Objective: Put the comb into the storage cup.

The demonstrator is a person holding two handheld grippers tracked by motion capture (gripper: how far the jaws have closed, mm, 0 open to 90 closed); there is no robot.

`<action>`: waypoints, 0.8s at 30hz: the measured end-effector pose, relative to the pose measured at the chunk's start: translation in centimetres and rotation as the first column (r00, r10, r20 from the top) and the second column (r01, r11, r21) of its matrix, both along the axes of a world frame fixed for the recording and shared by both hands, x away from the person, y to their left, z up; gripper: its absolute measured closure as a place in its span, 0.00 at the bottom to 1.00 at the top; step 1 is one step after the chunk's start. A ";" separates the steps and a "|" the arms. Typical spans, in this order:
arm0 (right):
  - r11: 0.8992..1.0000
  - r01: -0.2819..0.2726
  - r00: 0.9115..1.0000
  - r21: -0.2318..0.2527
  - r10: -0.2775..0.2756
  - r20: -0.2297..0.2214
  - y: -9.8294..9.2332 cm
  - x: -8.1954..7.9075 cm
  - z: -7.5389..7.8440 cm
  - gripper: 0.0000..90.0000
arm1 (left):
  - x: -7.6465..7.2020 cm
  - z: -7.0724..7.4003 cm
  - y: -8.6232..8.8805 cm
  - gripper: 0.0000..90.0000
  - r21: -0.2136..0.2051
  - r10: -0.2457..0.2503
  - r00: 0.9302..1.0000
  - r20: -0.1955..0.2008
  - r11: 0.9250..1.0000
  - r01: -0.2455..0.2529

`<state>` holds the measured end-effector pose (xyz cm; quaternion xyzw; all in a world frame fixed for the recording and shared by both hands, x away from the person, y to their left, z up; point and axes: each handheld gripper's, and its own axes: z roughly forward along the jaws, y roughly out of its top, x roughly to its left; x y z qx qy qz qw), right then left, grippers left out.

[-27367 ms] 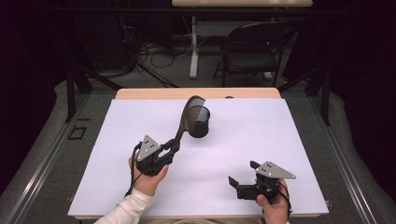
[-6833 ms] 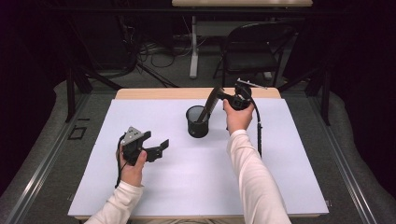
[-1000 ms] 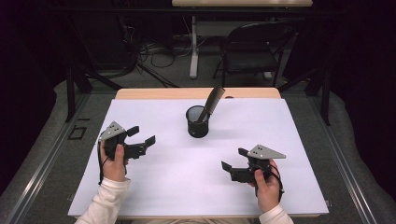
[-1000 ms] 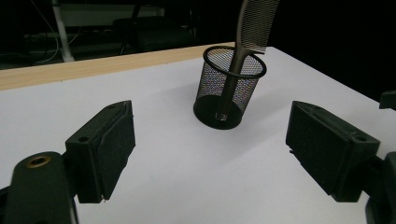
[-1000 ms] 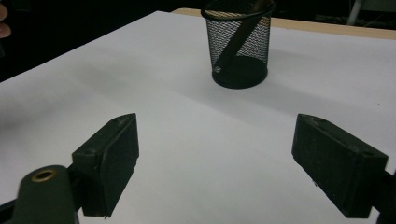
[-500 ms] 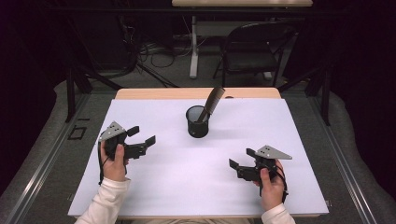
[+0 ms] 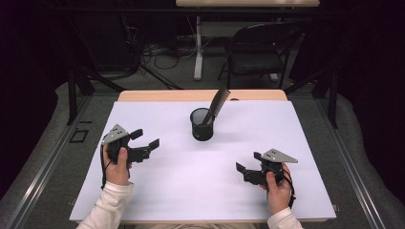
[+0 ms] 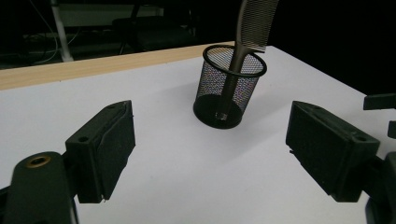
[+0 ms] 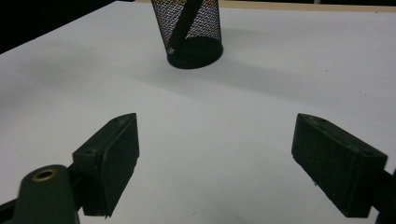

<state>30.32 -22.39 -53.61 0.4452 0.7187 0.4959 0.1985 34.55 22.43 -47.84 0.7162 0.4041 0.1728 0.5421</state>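
Both grippers sit low over the white table cover (image 7: 191, 191), and nothing is between either pair of jaws. The left gripper (image 7: 143, 143), held in the person's left hand (image 7: 117, 164), has its jaws spread wide apart; in the left gripper view there is bare white sheet between them. The right gripper (image 7: 246, 168), in the right hand (image 7: 277, 191), is just as wide open, jaws pointing in toward the middle of the table, with plain cover in the gap.

Now look beyond the jaws. The black wire-mesh cylindrical cup (image 7: 202, 124) stands upright ahead of both grippers and well apart from each. From the left gripper it lies straight ahead and a touch to the right of the jaw gap (image 8: 228, 88); from the right gripper it lies ahead and left of centre (image 9: 191, 32). The left gripper looks the nearer of the two, by a little.

Inside the cup, the dark, long, fine-toothed comb (image 7: 216, 105) stands on end, its lower tip down at the cup's floor, its long axis tilted up and away toward the far right, resting on the rim. My read: any grab goes for that free upper end, above the rim, and the jaws must close across the comb's flat width.
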 end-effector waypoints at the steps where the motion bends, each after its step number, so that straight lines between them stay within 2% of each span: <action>1: 1.000 0.000 1.000 -0.008 0.000 -0.004 0.0 0.0 0.0 0.17 | 0.0 0.0 0.0 0.18 0.000 0.001 1.000 0.000 1.000 -0.001; 8: 1.000 0.002 1.000 -0.001 -0.002 -0.015 -0.2 0.1 -0.2 0.17 | 0.0 0.0 0.0 0.18 0.001 0.002 1.000 -0.001 1.000 -0.002; 24: 1.000 -0.006 1.000 0.004 0.006 -0.008 -0.4 0.1 -0.2 0.17 | 0.1 -0.1 0.2 0.18 0.007 0.012 1.000 -0.002 1.000 -0.012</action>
